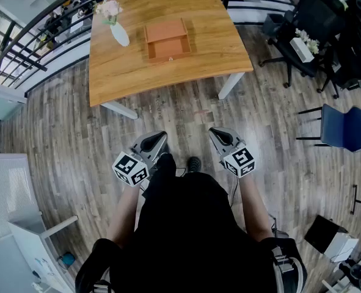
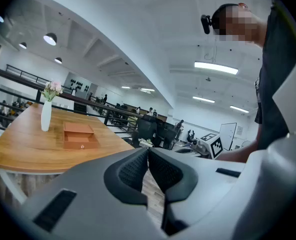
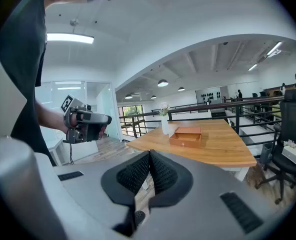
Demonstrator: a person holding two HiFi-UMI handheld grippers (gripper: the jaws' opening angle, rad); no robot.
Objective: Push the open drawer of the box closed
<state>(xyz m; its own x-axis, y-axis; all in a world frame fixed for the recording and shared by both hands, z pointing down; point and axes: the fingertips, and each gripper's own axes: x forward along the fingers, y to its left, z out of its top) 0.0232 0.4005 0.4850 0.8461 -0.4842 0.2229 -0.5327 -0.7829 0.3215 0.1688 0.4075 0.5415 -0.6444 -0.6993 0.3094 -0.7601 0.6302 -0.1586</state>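
A small orange-brown wooden box sits on the wooden table, its drawer pulled out toward me with a small knob on its front. The same box shows far off in both gripper views. My left gripper and right gripper are held close to my body, well short of the table, over the plank floor. Both are shut with nothing between the pads. The left gripper also appears in the right gripper view.
A white vase with pink flowers stands on the table left of the box. A black railing runs behind the table. Black office chairs and a blue chair stand to the right. A white cabinet is at the lower left.
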